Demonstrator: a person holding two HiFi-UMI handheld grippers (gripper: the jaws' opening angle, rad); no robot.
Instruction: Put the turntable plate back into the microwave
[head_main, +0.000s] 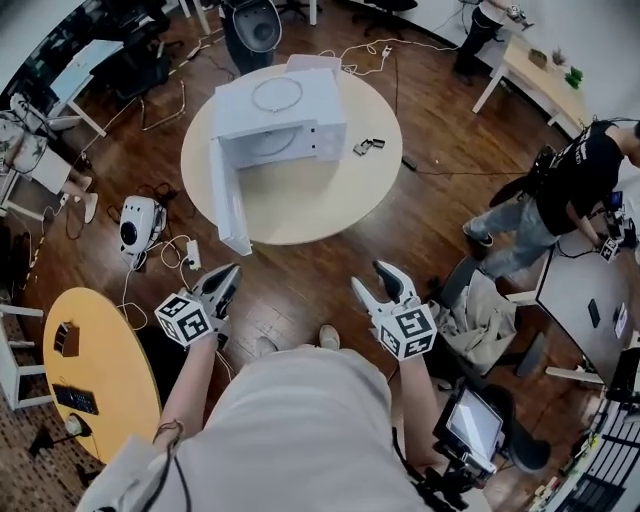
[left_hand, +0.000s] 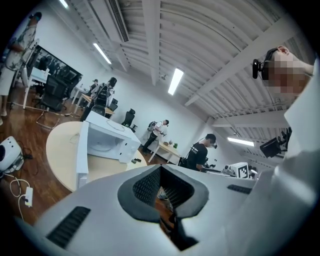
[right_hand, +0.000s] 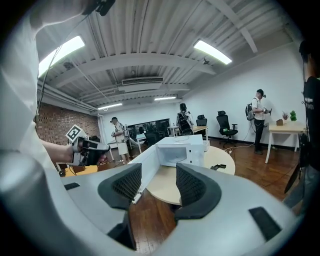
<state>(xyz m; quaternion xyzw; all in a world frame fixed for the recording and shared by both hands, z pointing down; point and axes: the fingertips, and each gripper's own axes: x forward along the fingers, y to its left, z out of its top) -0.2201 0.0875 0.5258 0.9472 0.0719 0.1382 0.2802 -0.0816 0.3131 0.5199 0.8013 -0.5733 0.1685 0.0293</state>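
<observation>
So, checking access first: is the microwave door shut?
No, the door stands swung wide open from the microwave on the round table.

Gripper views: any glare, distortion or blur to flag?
Left gripper view: heavy fisheye, bowed white ceiling beams, long ceiling strip light blown out. Right gripper view: black corners, rectangular ceiling light panel glaring, open white microwave sharp. Head view: evenly lit, edges curved.

Head view looks down; 3 views share the microwave, seemingly distant.
</observation>
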